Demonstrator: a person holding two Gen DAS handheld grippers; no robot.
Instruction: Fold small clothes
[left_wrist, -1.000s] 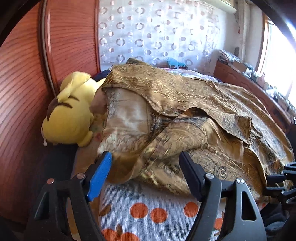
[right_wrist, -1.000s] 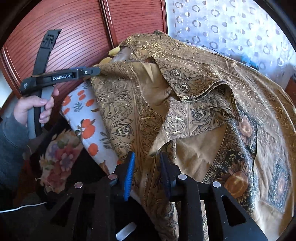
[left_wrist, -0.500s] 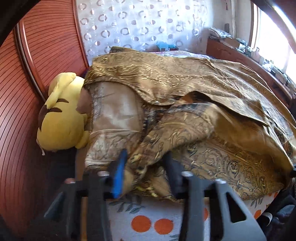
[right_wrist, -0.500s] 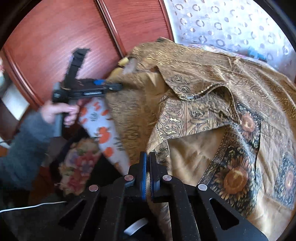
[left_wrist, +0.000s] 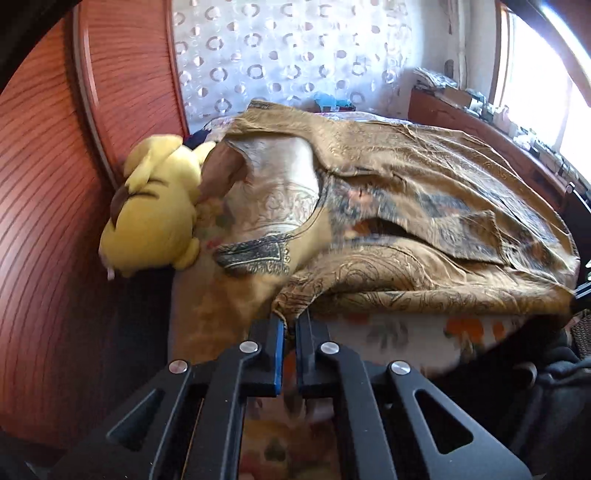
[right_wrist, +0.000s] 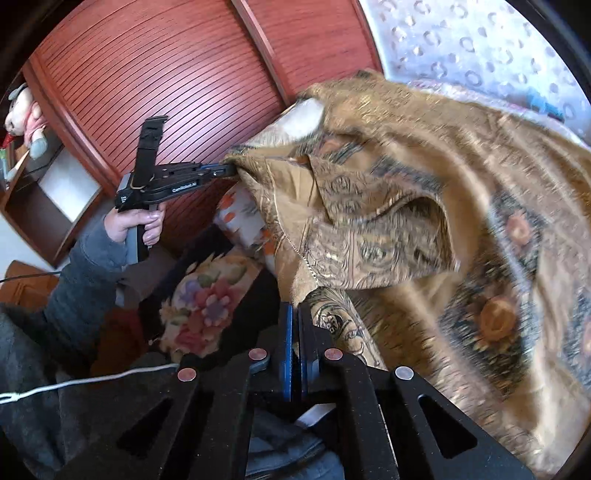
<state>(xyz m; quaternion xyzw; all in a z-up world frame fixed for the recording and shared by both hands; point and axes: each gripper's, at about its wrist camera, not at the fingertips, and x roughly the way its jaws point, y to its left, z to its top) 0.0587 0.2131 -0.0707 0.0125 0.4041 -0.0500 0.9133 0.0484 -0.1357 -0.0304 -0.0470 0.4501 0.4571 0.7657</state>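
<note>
A: Fabric first, left wrist view: the gold patterned garment (left_wrist: 388, 206) lies spread over the bed (left_wrist: 399, 332), beside a yellow plush toy (left_wrist: 155, 206). The left gripper (left_wrist: 289, 321) has just been closing, and its jaws now pinch the near hem.

B: Why there?

A: Probably to lift an edge for a fold.

B: And the right wrist view?

A: The right gripper (right_wrist: 295, 314) is clamped on another part of the garment's near edge. The person's left hand (right_wrist: 135, 221) holds its tool out, pulling the cloth taut between the two grips.
</note>
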